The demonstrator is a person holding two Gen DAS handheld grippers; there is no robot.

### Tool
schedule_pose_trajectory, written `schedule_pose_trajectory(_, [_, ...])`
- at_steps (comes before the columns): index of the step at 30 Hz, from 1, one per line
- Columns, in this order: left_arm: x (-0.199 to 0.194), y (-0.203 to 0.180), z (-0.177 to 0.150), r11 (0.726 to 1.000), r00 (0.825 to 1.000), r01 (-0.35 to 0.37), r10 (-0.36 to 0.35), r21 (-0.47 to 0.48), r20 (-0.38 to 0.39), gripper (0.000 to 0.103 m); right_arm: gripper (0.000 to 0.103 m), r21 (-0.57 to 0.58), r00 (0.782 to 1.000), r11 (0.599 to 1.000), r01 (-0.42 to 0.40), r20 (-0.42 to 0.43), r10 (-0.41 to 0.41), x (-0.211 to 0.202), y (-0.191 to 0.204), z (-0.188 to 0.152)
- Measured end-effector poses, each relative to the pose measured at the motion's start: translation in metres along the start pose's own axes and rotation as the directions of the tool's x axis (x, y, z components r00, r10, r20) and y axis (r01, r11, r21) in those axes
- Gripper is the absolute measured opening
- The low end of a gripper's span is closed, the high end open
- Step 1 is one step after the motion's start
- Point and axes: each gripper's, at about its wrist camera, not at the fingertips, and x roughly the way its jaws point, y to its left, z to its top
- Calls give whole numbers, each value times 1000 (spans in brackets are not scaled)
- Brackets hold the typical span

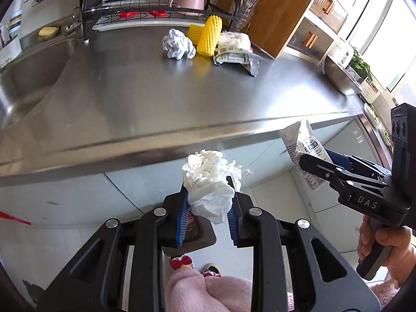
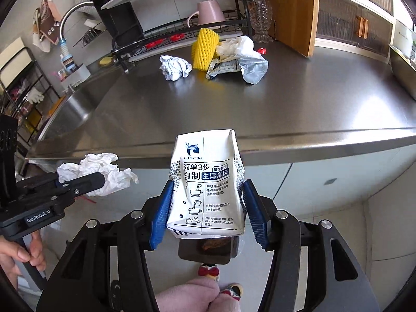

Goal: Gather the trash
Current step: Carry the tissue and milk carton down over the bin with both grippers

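My left gripper [image 1: 208, 208] is shut on a crumpled white tissue [image 1: 210, 182], held out in front of the steel counter's front edge [image 1: 182, 130], above the floor. My right gripper [image 2: 205, 208] is shut on a white coffee carton [image 2: 206, 182] with blue print, its blue pads pressing both sides. Each gripper shows in the other's view: the right gripper [image 1: 312, 161] with the carton [image 1: 303, 145], the left gripper [image 2: 98, 179] with the tissue [image 2: 104, 174]. On the counter lie a crumpled paper ball [image 2: 174, 67], yellow foam netting [image 2: 204, 49], a white plastic bag [image 2: 236, 45] and a silver wrapper [image 2: 234, 70].
A sink [image 2: 72, 114] lies to the left, a dish rack [image 2: 182, 31] with a pink mug [image 2: 209, 13] at the back, a wooden board [image 2: 293, 10] at the back right. A metal bowl [image 1: 340, 78] stands far right. A person's hands, pink-clad knees and slippers are below.
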Motion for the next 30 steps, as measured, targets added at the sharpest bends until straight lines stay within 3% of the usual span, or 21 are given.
schedule_pose_trajectory(12, [54,15,-75,997,989,-15,4,-76,-146,24,52,53,986,999,-11,-167,20,42,-10,-68])
schedule_pose_trajectory(19, [114,32,-94,996,973,-29,10,-81,-229,24,52,119,957,993,-6,-287,40,101,-18,-89])
schedule_pose_trajectory(25, [167,49,-108,996,959,-54,30,-77,-281,24,52,135,919,991,17,-392,37,166,-19,-101])
schedule_pose_trajectory(30, [206,64,-119,994,946,-59,25,-94,-324,24,52,147,903,989,19,-427,47,207,-18,-106])
